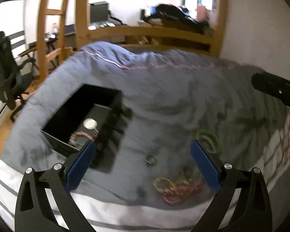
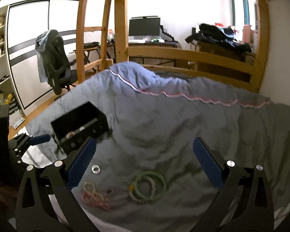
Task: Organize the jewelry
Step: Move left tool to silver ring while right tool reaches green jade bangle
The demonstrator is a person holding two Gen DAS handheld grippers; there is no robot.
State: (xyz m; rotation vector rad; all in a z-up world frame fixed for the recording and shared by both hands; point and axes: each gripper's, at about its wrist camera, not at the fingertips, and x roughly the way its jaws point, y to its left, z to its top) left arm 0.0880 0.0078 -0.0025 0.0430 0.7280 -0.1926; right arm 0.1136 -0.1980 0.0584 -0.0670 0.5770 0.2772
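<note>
1. Left gripper (image 1: 143, 150): fingers spread wide, nothing between them, poised over a blue-grey quilt (image 1: 164, 100); whole left wrist view smeared by motion blur.
2. Right gripper (image 2: 144, 148): fingers likewise spread and empty, above the same quilt (image 2: 174, 116).
3. Black box (image 1: 81, 116) on the quilt, open-topped, partly masked by the left finger; inside, a white round disc (image 1: 90, 124) and a pinkish beaded strand (image 1: 80, 136), details blurred. Same box (image 2: 80, 123) in the right wrist view, contents barely legible.
4. Loose on the quilt: green bangle (image 2: 150, 185) ringing a pale beaded bracelet (image 2: 143, 190); pink beaded bracelets (image 2: 94, 195) nearby; small silver coil ring (image 2: 95, 169) apart, just beside the left finger.
5. In the left wrist view, green bangle (image 1: 208, 141) partly hidden behind the right finger; pink and gold bracelets (image 1: 176, 189) too blurred to count; small ring (image 1: 150, 159) between.
</note>
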